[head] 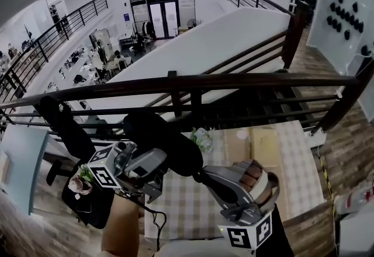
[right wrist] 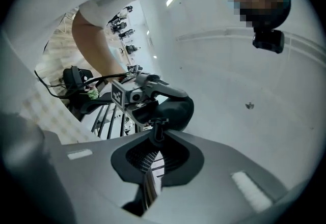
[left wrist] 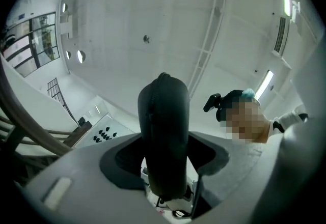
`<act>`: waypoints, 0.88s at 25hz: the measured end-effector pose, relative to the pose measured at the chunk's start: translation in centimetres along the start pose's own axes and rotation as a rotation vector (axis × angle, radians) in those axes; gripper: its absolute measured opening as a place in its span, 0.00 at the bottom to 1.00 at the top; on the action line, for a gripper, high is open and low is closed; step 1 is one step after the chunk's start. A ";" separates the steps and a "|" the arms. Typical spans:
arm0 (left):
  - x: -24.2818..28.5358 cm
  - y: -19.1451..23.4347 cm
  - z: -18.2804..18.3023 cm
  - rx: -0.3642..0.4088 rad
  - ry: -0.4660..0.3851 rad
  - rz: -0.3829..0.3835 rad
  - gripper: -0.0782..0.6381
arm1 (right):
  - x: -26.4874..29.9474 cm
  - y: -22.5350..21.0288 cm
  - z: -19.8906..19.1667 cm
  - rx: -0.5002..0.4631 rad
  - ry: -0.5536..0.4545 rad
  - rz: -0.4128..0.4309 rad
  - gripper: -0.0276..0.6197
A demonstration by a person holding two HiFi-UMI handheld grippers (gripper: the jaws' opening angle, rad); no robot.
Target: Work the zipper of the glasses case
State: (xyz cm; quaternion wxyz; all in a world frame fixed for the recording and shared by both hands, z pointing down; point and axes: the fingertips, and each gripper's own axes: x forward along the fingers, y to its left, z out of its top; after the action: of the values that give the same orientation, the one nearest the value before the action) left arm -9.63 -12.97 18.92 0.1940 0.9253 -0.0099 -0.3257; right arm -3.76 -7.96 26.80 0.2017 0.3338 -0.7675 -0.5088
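Black glasses case (head: 166,140) held up in air in front of dark railing (head: 193,82), above checked tablecloth (head: 187,206). My left gripper (left wrist: 164,159) clamped round case, one end standing up out of my fingers (left wrist: 81,187). My right gripper (right wrist: 157,139) closed tight, pinching small zipper pull (right wrist: 157,127) at case edge. Both grippers close together, case between them.

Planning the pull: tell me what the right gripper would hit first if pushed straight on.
The glasses case: the right gripper, apparently shut on its zipper pull, points straight at it.
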 end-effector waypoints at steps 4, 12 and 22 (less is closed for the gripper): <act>0.6 0.7 -0.4 0.032 -0.018 0.067 0.51 | 0.4 1.1 0.9 0.033 -0.027 0.027 0.09; 1.5 0.6 -1.0 -0.005 -0.001 0.069 0.44 | 0.8 2.1 1.0 0.032 -0.010 0.040 0.09; 1.2 0.6 -1.5 0.020 0.117 0.079 0.40 | 0.5 2.0 -0.2 0.068 0.023 0.023 0.09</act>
State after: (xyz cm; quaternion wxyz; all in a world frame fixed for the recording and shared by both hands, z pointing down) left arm -7.76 -13.13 19.49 0.1979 0.9435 -0.0385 -0.2631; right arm -4.54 -7.94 28.73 0.2048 0.3376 -0.7858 -0.4761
